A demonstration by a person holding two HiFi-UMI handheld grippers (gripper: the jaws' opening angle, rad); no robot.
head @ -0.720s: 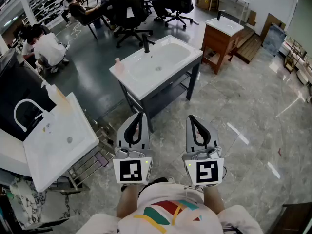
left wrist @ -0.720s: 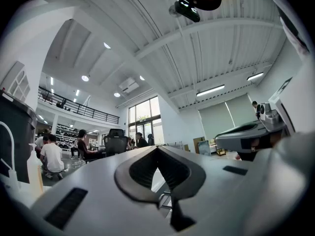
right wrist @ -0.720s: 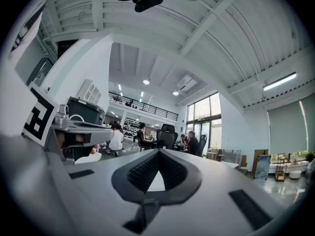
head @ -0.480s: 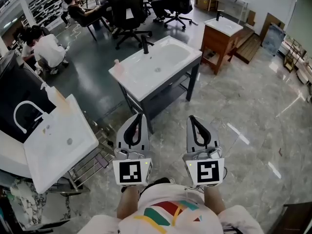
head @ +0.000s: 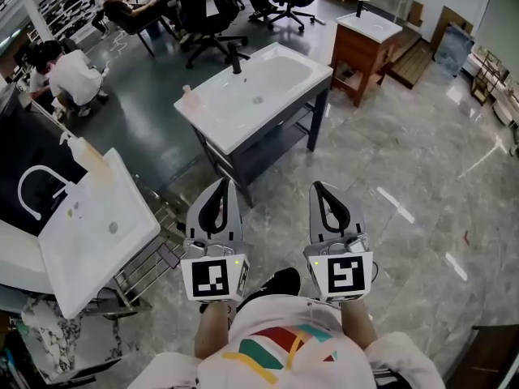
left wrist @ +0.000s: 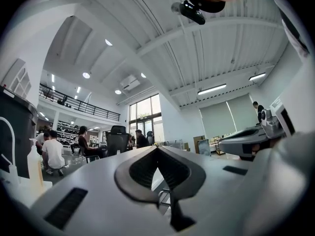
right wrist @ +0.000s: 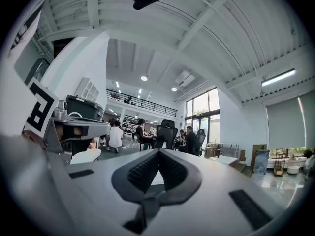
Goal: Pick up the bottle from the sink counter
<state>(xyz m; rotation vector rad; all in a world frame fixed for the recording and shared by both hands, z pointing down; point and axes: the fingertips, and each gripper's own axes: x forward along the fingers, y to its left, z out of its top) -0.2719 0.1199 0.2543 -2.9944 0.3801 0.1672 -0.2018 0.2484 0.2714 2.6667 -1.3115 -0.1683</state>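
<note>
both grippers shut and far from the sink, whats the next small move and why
Probably step forward toward the white sink counter, leading with the left gripper. The small pinkish bottle stands at that counter's left corner, well ahead of both grippers, with floor between. Both it and the right gripper are shut and empty; opening can wait until closer.

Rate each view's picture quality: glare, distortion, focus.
Head view: sharp and evenly lit, with streaks of glare on the polished floor; the bottle shows only small. Left gripper view: strong fisheye bend, black corners, the left gripper soft up close. Right gripper view: same bend and black corners, the windows very bright.
</note>
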